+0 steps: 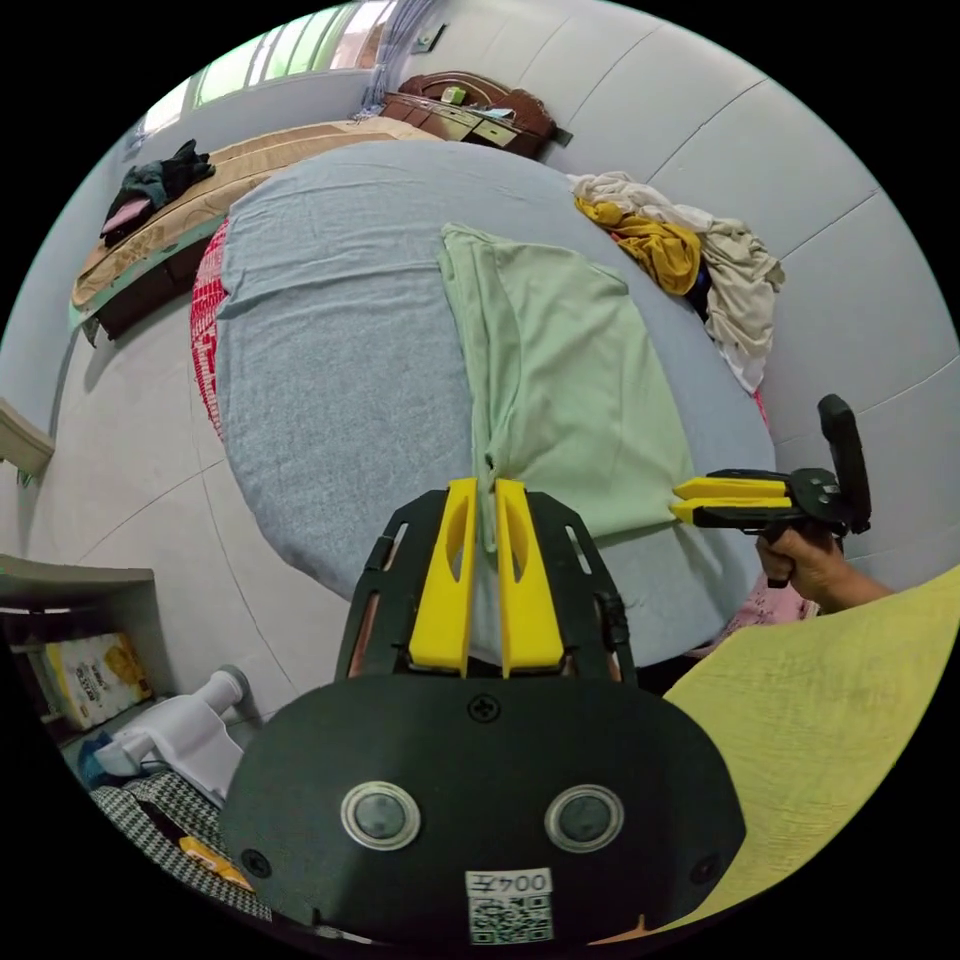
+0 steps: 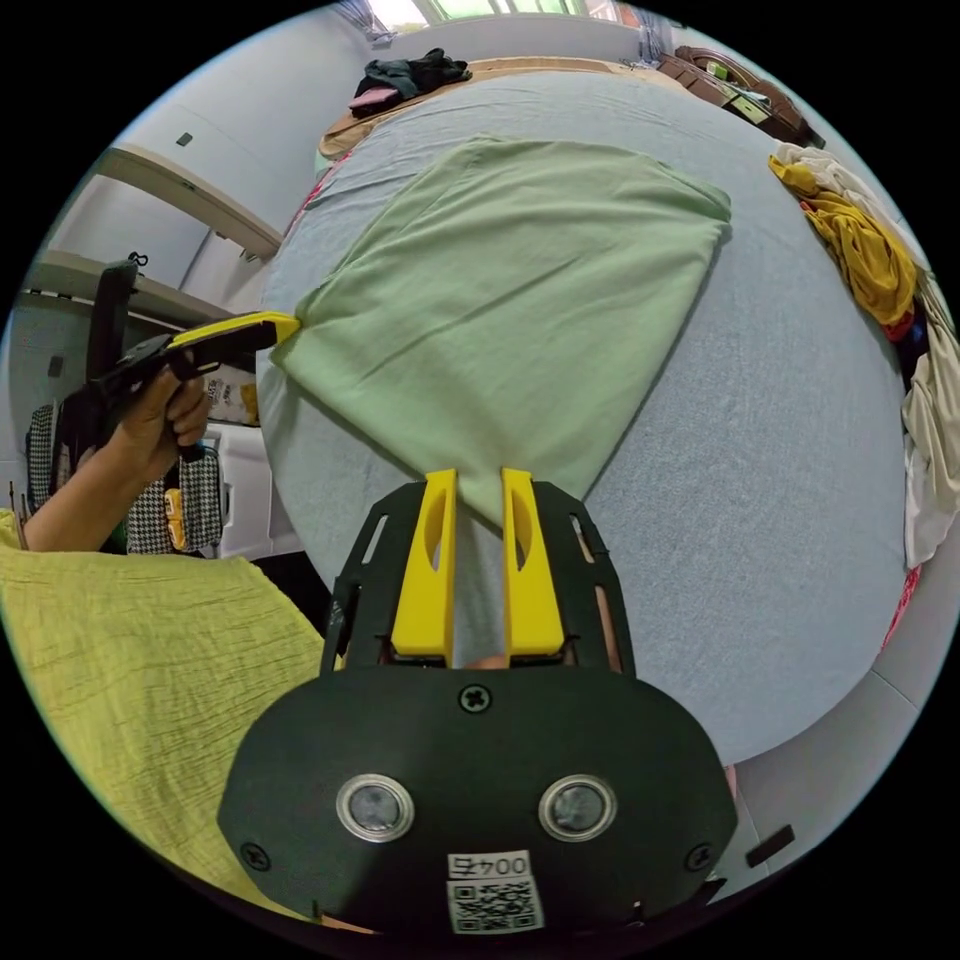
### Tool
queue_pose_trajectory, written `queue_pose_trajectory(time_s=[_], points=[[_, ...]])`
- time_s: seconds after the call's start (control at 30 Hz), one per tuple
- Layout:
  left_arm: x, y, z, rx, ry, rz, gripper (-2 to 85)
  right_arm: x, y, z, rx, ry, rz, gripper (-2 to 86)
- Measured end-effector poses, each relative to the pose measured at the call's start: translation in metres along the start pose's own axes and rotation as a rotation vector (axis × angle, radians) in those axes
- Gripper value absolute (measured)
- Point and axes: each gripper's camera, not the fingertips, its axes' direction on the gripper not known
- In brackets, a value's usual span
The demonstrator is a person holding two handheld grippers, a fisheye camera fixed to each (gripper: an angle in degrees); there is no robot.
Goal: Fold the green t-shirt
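Green t-shirt (image 1: 560,380) on bed (image 1: 330,380): light, limp (drapes easily); left tool (image 1: 485,487) and right tool (image 2: 478,478) each pinch a near corner.

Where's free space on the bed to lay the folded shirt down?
Free: the wide strip of blue sheet between the green t-shirt and the bed's floor-side edge, and the sheet between the shirt and the clothes pile. Crowded: the wall-side edge, taken by that pile.

Green t-shirt (image 1: 560,380) sleeves and collar folded under
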Motion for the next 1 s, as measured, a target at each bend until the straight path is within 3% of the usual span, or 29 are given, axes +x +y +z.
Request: queue_pose_trajectory(time_s=[0.4, 0.63, 0.83, 1.0], points=[[-0.018, 0.013, 0.006, 0.013, 0.010, -0.019, 2.1, 0.047, 0.034, -0.030, 0.029, -0.025, 0.027, 8.6], [-0.002, 0.009, -0.019, 0.138, 0.058, 0.075, 2.6, 0.075, 0.054, -0.058, 0.094, 0.018, 0.026, 8.3], [0.004, 0.005, 0.046, -0.060, 0.003, 0.178, 2.9, 0.101, 0.061, -0.056, 0.053, -0.029, 0.043, 8.1], [-0.025, 0.005, 0.045, -0.043, 0.089, 0.089, 3.7, 0.160, 0.081, -0.084, 0.101, -0.183, 0.173, 8.4]])
